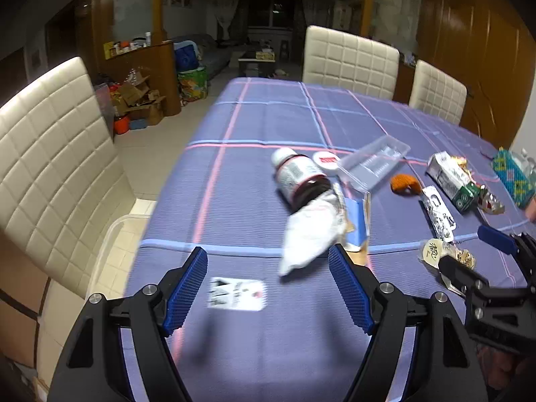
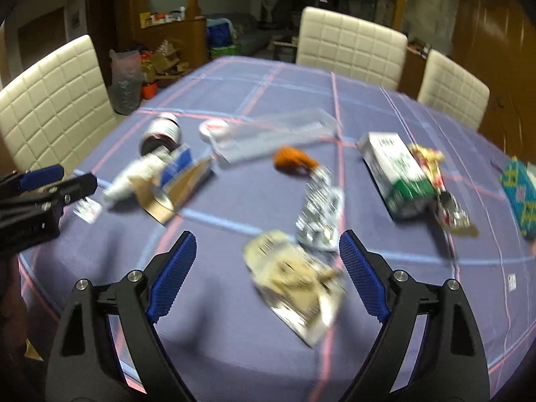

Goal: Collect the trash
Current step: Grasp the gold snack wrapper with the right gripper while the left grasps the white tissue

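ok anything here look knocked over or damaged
Yes. The brown bottle lies on its side on the tablecloth, its white lid off beside it. The blue carton next to it is torn open and flattened.

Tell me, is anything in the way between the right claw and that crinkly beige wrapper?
Nothing visible is. The right gripper is open, and the beige wrapper lies on the tablecloth right ahead of its fingers. The silver wrapper sits just behind it.

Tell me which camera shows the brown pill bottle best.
The left wrist view. There the brown pill bottle lies on its side, sharp enough to show its white cap and label, just beyond a crumpled white wrapper. In the right wrist view it sits farther off, blurred, partly hidden behind the wrapper and a blue carton.
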